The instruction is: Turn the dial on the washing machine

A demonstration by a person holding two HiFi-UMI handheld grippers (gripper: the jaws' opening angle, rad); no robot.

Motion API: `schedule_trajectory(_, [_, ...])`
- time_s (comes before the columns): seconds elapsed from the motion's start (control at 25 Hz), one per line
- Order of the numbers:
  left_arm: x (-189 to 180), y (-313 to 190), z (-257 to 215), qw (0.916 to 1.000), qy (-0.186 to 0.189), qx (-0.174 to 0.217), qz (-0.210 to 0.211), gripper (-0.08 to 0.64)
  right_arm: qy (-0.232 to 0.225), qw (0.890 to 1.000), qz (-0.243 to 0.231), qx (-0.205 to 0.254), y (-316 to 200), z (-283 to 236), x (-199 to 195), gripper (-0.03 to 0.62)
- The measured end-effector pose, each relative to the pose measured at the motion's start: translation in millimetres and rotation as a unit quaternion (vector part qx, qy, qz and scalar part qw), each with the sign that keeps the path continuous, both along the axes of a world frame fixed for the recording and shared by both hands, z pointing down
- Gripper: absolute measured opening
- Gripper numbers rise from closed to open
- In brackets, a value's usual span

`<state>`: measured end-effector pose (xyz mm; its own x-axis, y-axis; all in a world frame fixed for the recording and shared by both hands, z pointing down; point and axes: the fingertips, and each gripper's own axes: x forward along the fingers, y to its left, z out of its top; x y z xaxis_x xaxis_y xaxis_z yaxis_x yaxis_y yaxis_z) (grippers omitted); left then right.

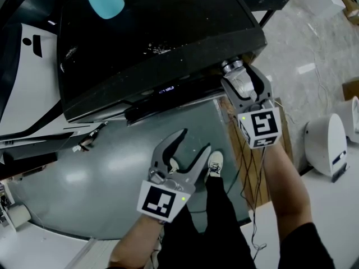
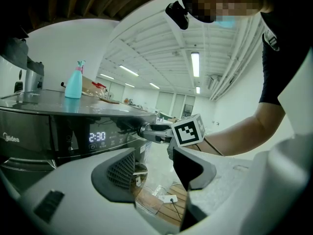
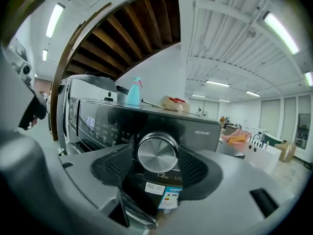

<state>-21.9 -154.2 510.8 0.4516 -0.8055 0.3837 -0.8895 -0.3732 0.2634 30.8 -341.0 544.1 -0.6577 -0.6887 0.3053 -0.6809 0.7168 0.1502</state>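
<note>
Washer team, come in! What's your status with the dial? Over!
Left tongs open, empty, off the machine. Right tongs open, straddling dial, no squeeze seen. Nothing in the way.

Around you is a bright white hall. A ribbed white ceiling (image 2: 161, 48) carries long strip lights (image 2: 195, 64), and dark wooden beams (image 3: 132, 38) show overhead in the right gripper view. The floor (image 1: 314, 32) beneath you is pale, veined tile. A wooden pallet (image 1: 244, 161) lies on it, with a white power strip (image 2: 167, 199) resting on its boards.
</note>
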Motion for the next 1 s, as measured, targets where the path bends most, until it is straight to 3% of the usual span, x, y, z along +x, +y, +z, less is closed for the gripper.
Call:
schedule_trajectory(0.76, [-3, -14, -3, 0.9998, -0.013, 0.013, 0.005, 0.224, 0.072, 0.996, -0.015, 0.05, 6, 1, -3, 0.301])
schedule_trajectory(1.0, [-8, -27, -7, 0.9994, -0.026, 0.023, 0.006, 0.224, 0.076, 0.996, -0.012, 0.052, 4, 1, -4, 0.299])
